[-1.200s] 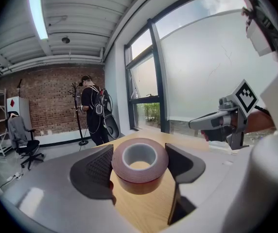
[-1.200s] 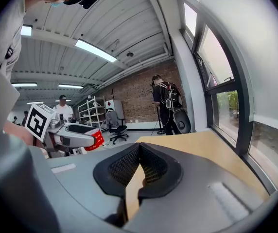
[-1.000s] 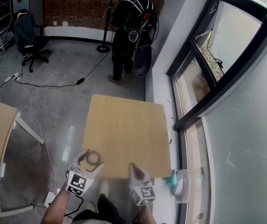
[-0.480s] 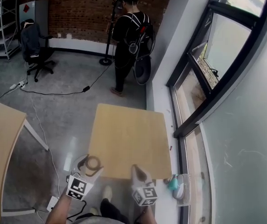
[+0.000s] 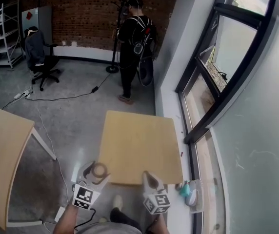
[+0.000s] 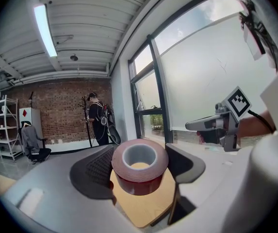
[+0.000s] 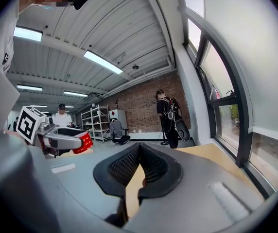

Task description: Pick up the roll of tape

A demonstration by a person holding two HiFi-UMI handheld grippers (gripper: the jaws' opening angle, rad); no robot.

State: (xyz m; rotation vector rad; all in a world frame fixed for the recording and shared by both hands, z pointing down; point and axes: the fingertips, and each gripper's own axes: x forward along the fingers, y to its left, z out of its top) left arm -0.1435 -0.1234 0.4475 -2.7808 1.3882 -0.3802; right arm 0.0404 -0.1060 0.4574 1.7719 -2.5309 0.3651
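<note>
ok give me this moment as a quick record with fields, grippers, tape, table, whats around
left gripper: shut on the roll of tape, held in the air by the table's near left corner
roll of tape: dark red, hole facing up, gripped between the two pads
right gripper: shut, nothing in it, beside the left gripper at the table's near edge
table: light wood, square top
surroundings: person standing by the brick wall, office chair, second wooden table at the left

Head view steeply down on table (image 5: 139,145); left gripper view, right gripper view level toward brick wall (image 6: 61,110).
</note>
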